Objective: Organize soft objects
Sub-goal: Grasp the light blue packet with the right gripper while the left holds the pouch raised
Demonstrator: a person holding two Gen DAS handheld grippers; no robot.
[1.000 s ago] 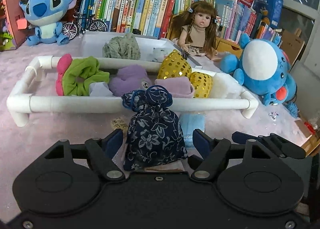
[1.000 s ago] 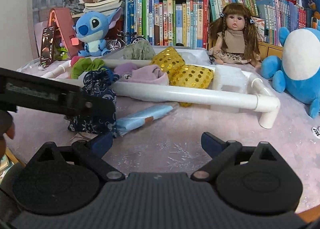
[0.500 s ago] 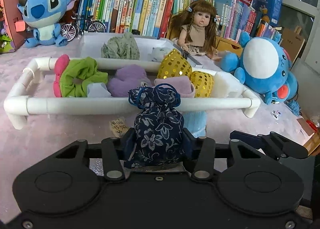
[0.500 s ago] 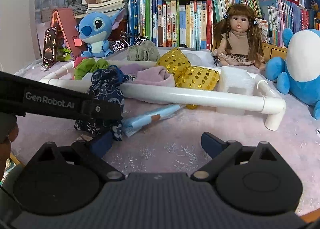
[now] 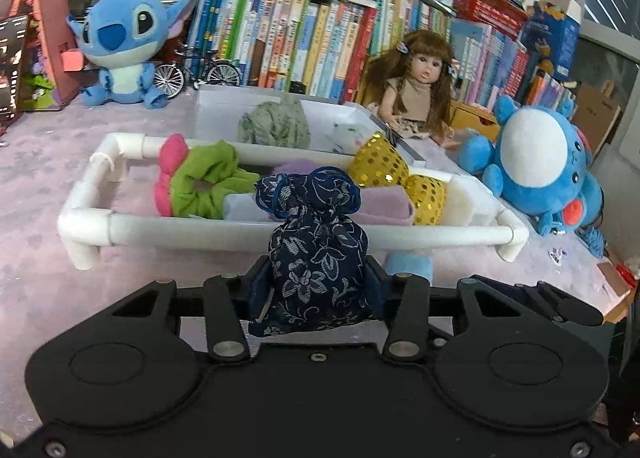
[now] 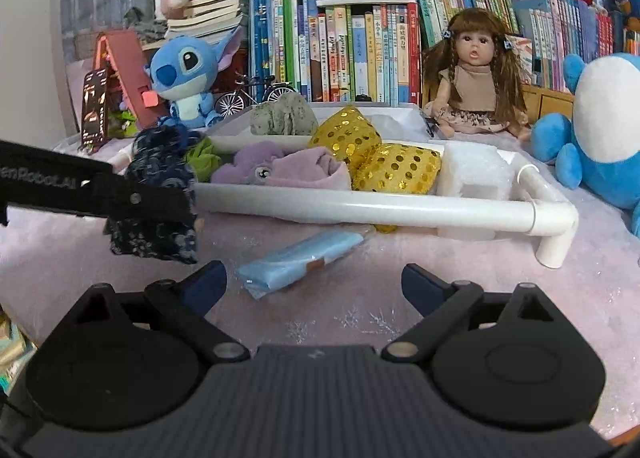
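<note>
The left tool [image 5: 316, 284] was clamped on the navy floral pouch [image 5: 316, 258] before the white pipe frame [image 5: 248, 236], while the right tool [image 6: 314, 284] stood apart and empty.

Doll [image 5: 416, 94] before shelved books [image 5: 304, 34]

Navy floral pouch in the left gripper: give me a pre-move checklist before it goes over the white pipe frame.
1. Left gripper shut on navy floral pouch: ok.
2. Pouch clear of the tabletop: ok, apparently lifted.
3. Drawstring top closed: ok.
4. Free space inside white pipe frame: cannot tell; green scrunchie, purple cloth and gold sequin pads crowd it.
5. Right gripper open, empty, out of the path: ok.
6. Blue packet left on the table: not ok.
</note>
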